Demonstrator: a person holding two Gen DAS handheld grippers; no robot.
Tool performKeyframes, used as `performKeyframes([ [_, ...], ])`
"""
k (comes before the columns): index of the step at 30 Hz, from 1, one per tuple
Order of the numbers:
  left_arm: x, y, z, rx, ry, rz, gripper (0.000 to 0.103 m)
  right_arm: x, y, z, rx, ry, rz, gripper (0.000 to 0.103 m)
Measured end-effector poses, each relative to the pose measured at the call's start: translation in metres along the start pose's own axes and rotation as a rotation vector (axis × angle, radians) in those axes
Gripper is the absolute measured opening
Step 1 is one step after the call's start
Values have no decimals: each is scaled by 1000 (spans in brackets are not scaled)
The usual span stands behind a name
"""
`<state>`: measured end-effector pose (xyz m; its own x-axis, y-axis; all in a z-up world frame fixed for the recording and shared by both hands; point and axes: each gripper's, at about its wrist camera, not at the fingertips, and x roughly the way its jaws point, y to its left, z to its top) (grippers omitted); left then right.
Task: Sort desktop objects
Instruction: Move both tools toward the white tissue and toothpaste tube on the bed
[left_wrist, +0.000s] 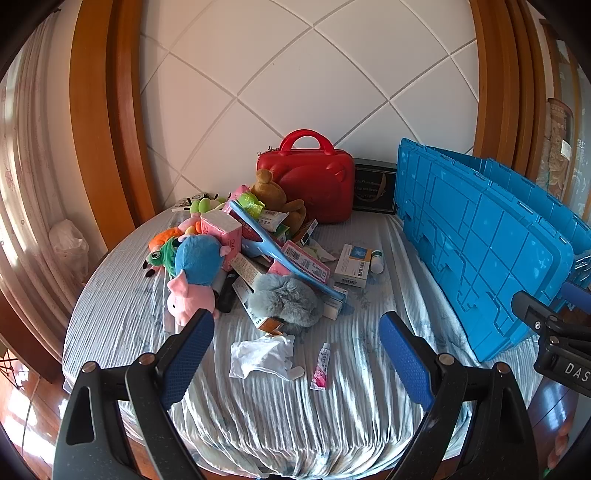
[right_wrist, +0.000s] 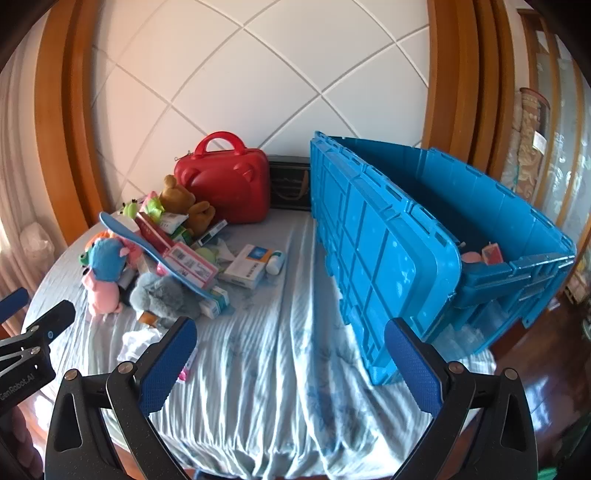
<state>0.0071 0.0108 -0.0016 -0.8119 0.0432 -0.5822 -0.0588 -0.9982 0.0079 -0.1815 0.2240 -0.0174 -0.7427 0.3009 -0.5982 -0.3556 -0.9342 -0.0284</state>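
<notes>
Desktop objects are seen heaped on a table covered by a pale blue striped cloth (left_wrist: 122, 310), the pile lying at about ten o'clock from the left gripper (left_wrist: 295, 354). At the pile's left edge a blue and pink plush toy (left_wrist: 195, 273) is found, with a grey fluffy toy (left_wrist: 284, 301) just beside it at three o'clock. A long blue shoehorn (left_wrist: 273, 245) is laid across the boxes in the heap. A brown teddy bear (left_wrist: 273, 195) is propped against a red case (left_wrist: 314, 177) at the pile's twelve o'clock. A white crumpled cloth (left_wrist: 258, 356) and a small pink tube (left_wrist: 321, 365) are seen apart from the heap, between the left gripper's fingers in the left wrist view. A white and blue box (left_wrist: 352, 266) is placed near a small white bottle (left_wrist: 376, 260). A blue crate (right_wrist: 480, 206), its lid standing open, is set at the table's three o'clock. Both the left gripper and the right gripper (right_wrist: 291, 365) are held released, nothing between the jaws.
</notes>
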Motion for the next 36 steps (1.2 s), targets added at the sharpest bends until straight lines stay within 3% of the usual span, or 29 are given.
performKeyframes([
  [15, 12, 12, -4, -9, 24, -11, 92, 9, 7, 2, -7, 24, -3, 103],
  [26, 45, 42, -7, -52, 87, 3, 92, 43, 27, 3, -25, 87, 9, 103],
  [29, 61, 59, -14, -74, 118, 35, 92, 60, 36, 1, -43, 118, 25, 103],
  [36, 113, 118, -48, -99, 279, 141, 92, 124, 60, -19, -76, 250, 96, 103],
])
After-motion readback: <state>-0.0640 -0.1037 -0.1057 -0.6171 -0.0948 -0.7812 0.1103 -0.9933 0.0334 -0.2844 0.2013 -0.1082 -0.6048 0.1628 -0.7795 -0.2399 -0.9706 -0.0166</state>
